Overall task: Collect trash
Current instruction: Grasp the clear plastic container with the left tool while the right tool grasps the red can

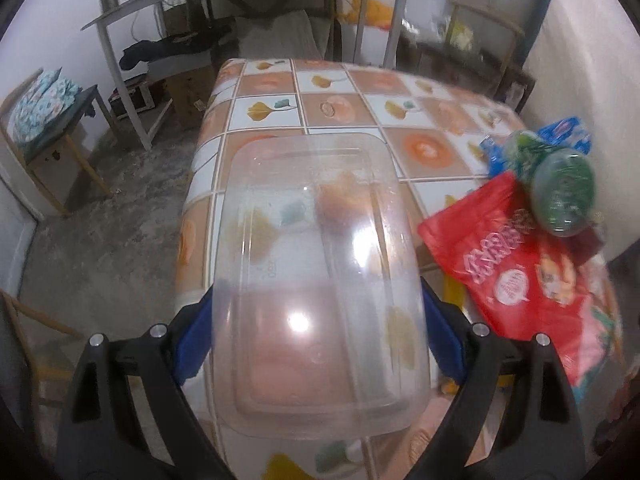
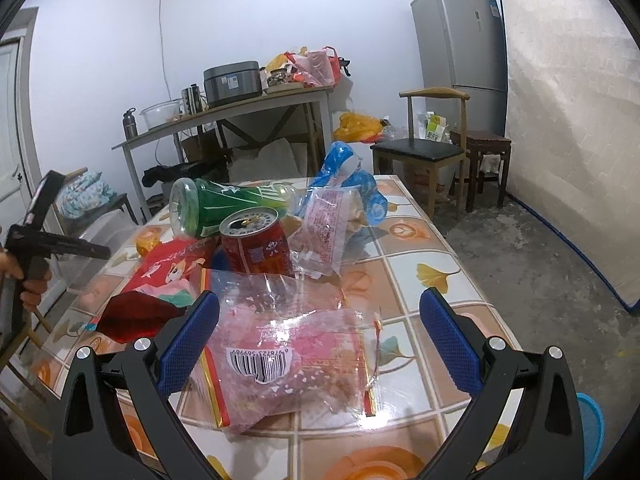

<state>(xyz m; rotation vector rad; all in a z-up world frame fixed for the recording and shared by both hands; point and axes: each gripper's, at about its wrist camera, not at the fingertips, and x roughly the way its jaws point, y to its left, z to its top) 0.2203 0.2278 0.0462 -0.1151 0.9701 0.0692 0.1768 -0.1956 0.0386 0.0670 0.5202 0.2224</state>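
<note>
My left gripper is shut on a clear plastic bin and holds it over the tiled table. A red snack bag, a green bottle and a blue wrapper lie to its right. My right gripper is open above a clear pink wrapper with a barcode. Beyond it stand a red can, the green bottle, a pink packet, the blue wrapper and the red snack bag. The left gripper with the bin shows at the left edge.
A grey side table with a cooker and bowl stands behind. A chair, a stool, a fridge and a leaning mattress are at the right. A blue bucket sits by the table's near right corner.
</note>
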